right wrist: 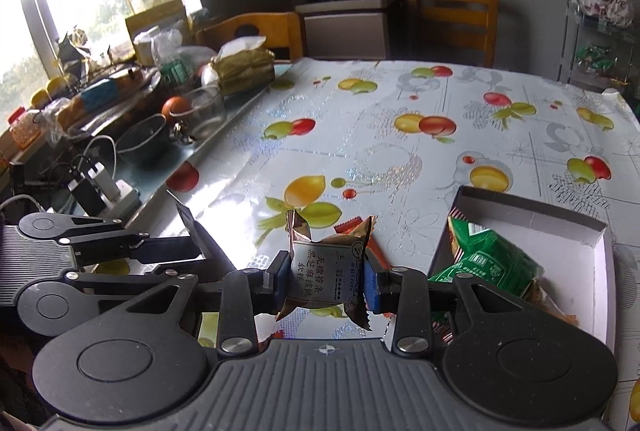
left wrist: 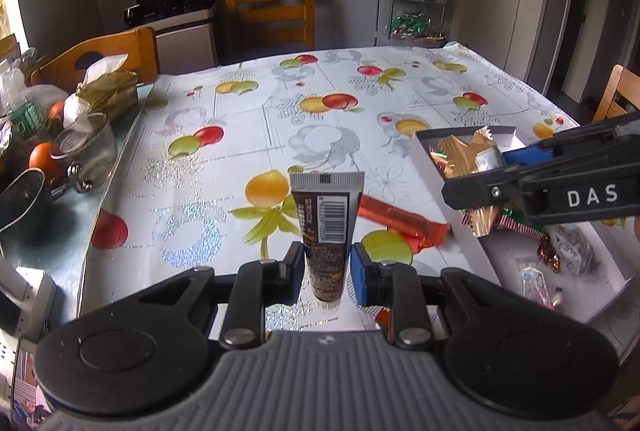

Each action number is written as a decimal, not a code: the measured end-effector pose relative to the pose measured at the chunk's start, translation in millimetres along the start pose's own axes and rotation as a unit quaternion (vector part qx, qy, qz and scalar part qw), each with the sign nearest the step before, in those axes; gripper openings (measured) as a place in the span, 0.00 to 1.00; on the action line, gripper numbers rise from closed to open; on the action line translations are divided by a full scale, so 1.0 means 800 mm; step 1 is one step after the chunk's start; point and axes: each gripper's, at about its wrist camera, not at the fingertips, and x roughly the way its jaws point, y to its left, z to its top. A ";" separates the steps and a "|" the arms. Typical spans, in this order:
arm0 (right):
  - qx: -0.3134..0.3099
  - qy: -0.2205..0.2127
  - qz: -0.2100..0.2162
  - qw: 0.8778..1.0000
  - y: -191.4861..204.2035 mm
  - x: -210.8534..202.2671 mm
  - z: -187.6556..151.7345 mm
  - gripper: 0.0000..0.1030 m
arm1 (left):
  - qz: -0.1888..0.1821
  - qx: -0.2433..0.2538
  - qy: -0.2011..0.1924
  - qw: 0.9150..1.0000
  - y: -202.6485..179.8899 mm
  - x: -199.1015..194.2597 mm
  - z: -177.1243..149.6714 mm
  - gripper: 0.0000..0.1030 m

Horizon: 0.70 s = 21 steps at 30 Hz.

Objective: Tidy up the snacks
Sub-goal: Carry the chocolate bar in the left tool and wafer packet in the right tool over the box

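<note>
We're over the bench [left wrist: 240,135], its fruit-print cloth filling both views. On its right side sits the white cardboard tray [left wrist: 452,191], sweets and foil wrappers piled inside; from the right wrist view the same tray [right wrist: 600,255] shows a green packet [right wrist: 492,263] against its near wall.

Our left gripper [left wrist: 323,267] has its fingers clamped on a brown tube [left wrist: 325,231], pinching it low down so the crimped flat end stands up and away from us, the barcode facing the camera. Just behind the tube an orange bar [left wrist: 404,223] lies flat on the cloth, beside the tray's left wall.

Our right gripper [right wrist: 326,279] has its fingers closed tight on a small silver-brown wrapped cake [right wrist: 326,267], held square between the blue pads [right wrist: 370,283], its twisted ends sticking out above and below, lifted over the cloth left of the tray.
</note>
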 end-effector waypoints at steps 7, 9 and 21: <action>0.020 -0.013 -0.003 1.000 -0.007 -0.017 0.002 0.36 | -0.012 0.012 -0.011 1.000 -0.009 -0.002 0.011 0.21; 0.023 -0.018 -0.008 1.000 -0.010 -0.021 0.003 0.36 | -0.017 0.016 -0.014 1.000 -0.013 -0.002 0.014 0.21; 0.054 -0.034 -0.057 0.996 -0.043 -0.053 -0.010 0.36 | -0.063 0.050 -0.025 0.996 -0.050 0.001 0.028 0.21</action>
